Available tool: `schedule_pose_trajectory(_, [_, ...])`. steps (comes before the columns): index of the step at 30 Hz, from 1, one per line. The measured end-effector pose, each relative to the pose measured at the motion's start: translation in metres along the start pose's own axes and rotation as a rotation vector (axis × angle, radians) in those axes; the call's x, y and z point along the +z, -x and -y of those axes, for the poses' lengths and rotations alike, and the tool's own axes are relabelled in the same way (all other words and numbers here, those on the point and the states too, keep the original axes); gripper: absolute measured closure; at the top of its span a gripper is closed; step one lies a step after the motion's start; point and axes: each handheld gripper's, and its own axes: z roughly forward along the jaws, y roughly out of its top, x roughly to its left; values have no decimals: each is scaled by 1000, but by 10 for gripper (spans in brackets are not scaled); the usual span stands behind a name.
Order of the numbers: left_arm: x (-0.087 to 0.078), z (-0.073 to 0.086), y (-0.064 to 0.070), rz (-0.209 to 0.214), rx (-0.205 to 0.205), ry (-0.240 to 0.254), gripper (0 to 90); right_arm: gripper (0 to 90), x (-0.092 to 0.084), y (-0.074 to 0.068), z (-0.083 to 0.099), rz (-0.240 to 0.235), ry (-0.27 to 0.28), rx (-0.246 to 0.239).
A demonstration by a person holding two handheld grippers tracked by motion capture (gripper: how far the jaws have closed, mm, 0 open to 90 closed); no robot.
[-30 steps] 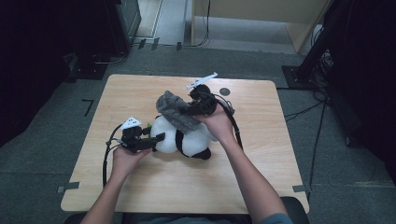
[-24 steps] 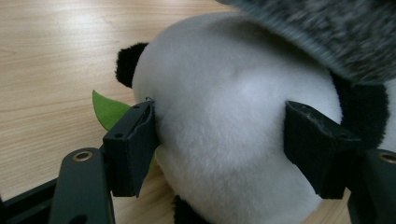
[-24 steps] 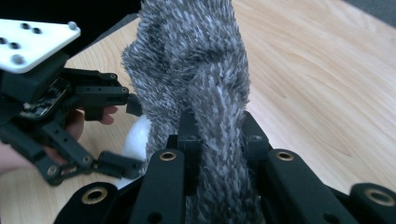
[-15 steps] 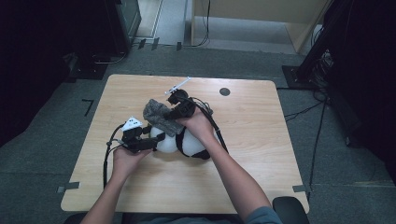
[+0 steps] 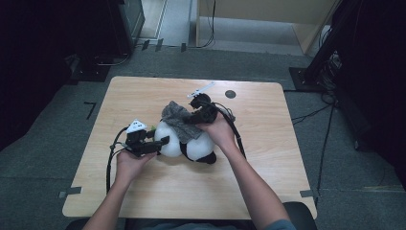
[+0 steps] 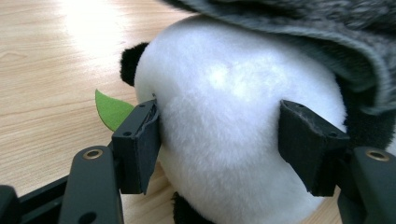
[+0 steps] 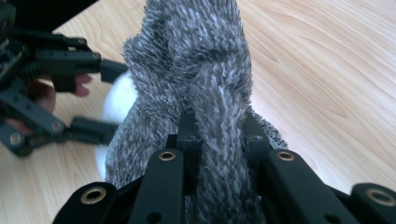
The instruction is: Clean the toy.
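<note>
Both tongs are busy on one soft toy at the middle of the table (image 5: pixel 268 191). Left gripper (image 5: pixel 162 143) comes in level from nine o'clock of the plush panda (image 5: pixel 191 146), and the left gripper view shows its pads (image 6: pixel 140 144) pressed into either side of the round white head, so it is pinching the toy; its jaws have just been closing a little on that head. Right gripper (image 5: pixel 191 118) sits at about twelve o'clock of the panda, jaws squeezed nearly together on a fold of the grey fuzzy cloth (image 5: pixel 178 120), which the right gripper view shows bunched between them. From there the cloth drapes down over the top of the panda. A green felt leaf (image 6: pixel 111 110) pokes out at nine o'clock of the head, lying on the wood just beside the left pad.
</note>
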Motion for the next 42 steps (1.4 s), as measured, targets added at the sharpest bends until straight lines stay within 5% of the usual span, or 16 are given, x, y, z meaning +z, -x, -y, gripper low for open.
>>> schedule_pose_trajectory(20, [-1,0,0,19,-10,-10,393,744,-74,29,70,111,80,56])
schedule_pose_trajectory(27, [-2,-1,2,23,-24,-21,437,749,-66,35,96,130,85,112])
schedule_pose_trajectory(35, [-4,-1,4,33,-56,-21,434,757,-58,43,89,159,92,124])
schedule_pose_trajectory(42, [-5,0,3,29,-47,-14,403,764,-69,41,85,119,123,141])
